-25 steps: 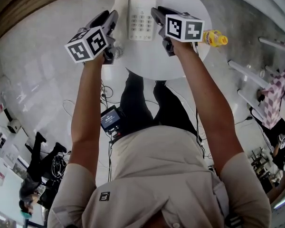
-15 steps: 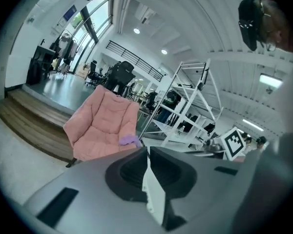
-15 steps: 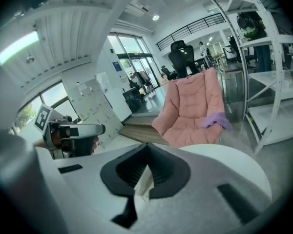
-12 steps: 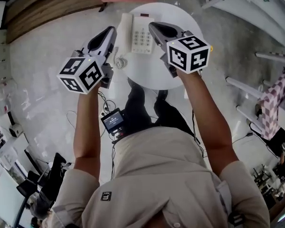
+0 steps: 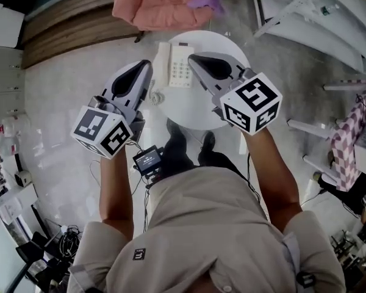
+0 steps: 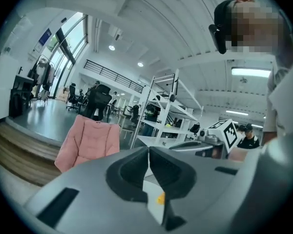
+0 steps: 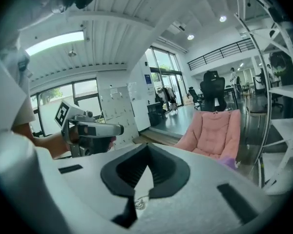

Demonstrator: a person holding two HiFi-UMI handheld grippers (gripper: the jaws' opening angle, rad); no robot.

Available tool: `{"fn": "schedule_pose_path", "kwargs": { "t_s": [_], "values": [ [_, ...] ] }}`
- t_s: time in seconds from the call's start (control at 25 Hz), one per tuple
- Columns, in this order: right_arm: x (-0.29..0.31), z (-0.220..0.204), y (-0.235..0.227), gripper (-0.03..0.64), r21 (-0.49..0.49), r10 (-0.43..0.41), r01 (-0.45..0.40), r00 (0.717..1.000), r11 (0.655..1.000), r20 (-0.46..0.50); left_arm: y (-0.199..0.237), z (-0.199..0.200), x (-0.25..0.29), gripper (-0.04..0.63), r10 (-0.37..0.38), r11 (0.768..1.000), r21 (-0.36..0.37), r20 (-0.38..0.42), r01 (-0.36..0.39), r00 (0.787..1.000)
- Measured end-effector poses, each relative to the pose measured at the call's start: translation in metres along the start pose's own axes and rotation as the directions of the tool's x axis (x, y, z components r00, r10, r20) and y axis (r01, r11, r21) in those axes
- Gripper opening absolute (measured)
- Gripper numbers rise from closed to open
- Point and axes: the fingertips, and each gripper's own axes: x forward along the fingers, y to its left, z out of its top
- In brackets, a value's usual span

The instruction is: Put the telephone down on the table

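Note:
The white telephone lies on the round white table, its handset in the cradle on the left and the coiled cord at the table's left edge. Both grippers hang high above the table, apart from the phone. My left gripper is shut and empty, and its own view shows the jaws meeting with nothing between them. My right gripper is shut and empty too. Each gripper view shows the other gripper beside it: the right one, the left one.
A pink armchair stands beyond the table. White shelving runs along the right, and a wooden step lies at the upper left. Cables and a small screen are on the floor by the person's feet.
Both grippers have risen well above the table, away from the telephone, which now looks smaller and farther below. The pink armchair has come into view.

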Motion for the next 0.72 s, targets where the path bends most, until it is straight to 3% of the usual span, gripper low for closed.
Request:
{"fn": "schedule_pose_path", "kwargs": {
  "t_s": [0.32, 0.72],
  "values": [
    [-0.065, 0.045, 0.045, -0.008, -0.094, 0.028, -0.023, 0.998, 0.995, 0.055, -0.06, 0.038, -0.04, 0.014, -0.019, 0.995, 0.099, 0.032, 0.015, 0.999],
    [-0.121, 0.056, 0.07, -0.008, -0.136, 0.031, -0.02, 0.996, 0.991, 0.079, -0.102, 0.045, -0.06, 0.014, -0.025, 0.989, 0.146, 0.034, 0.02, 0.999]
  ]
}}
